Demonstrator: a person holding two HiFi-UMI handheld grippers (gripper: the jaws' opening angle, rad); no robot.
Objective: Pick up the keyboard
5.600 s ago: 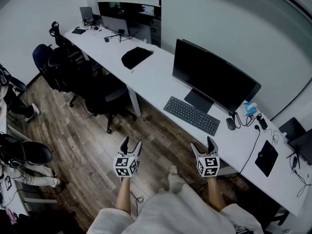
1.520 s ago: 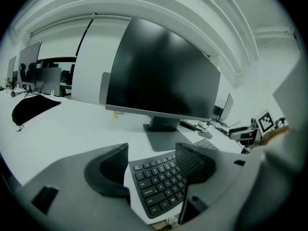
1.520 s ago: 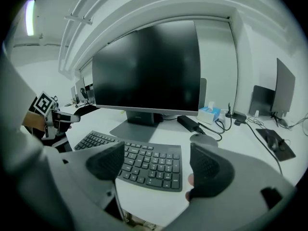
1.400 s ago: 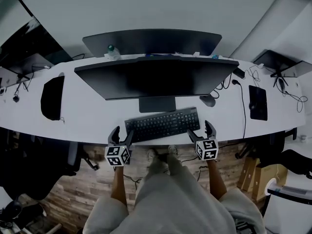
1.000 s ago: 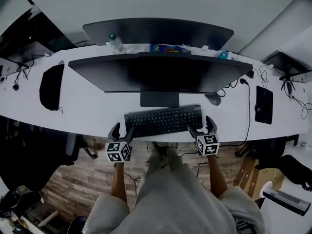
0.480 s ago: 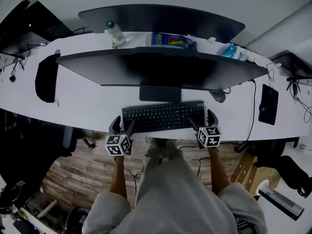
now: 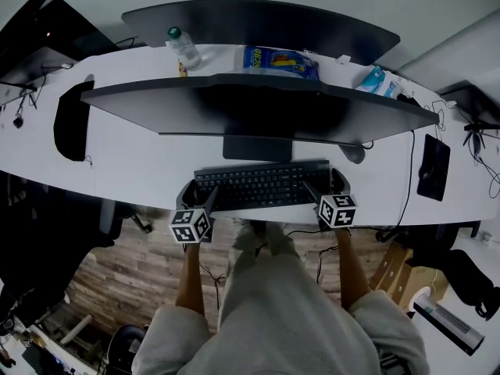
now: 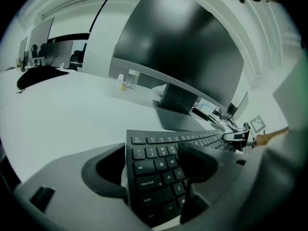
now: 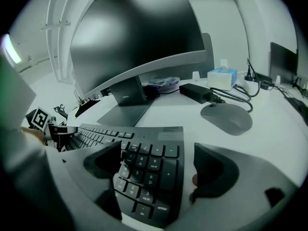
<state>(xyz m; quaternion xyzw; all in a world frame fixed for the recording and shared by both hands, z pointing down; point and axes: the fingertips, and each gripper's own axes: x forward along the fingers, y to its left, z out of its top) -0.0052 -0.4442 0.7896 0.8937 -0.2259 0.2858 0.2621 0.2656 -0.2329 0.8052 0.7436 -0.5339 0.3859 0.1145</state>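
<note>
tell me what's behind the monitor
Behind the monitor on the desk: a bottle, a colourful packet, a tissue box, then a second monitor. The monitor covers the desk strip right behind it, so anything there is unseen.

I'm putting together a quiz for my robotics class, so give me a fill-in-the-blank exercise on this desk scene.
The keys between the open jaws of the right gripper belong to the keyboard's ___ pad.
Right of that end, on the desk, lies a computer ___.
The keyboard sits just in front of a wide ___.
Missing words: number; mouse; monitor.
</note>
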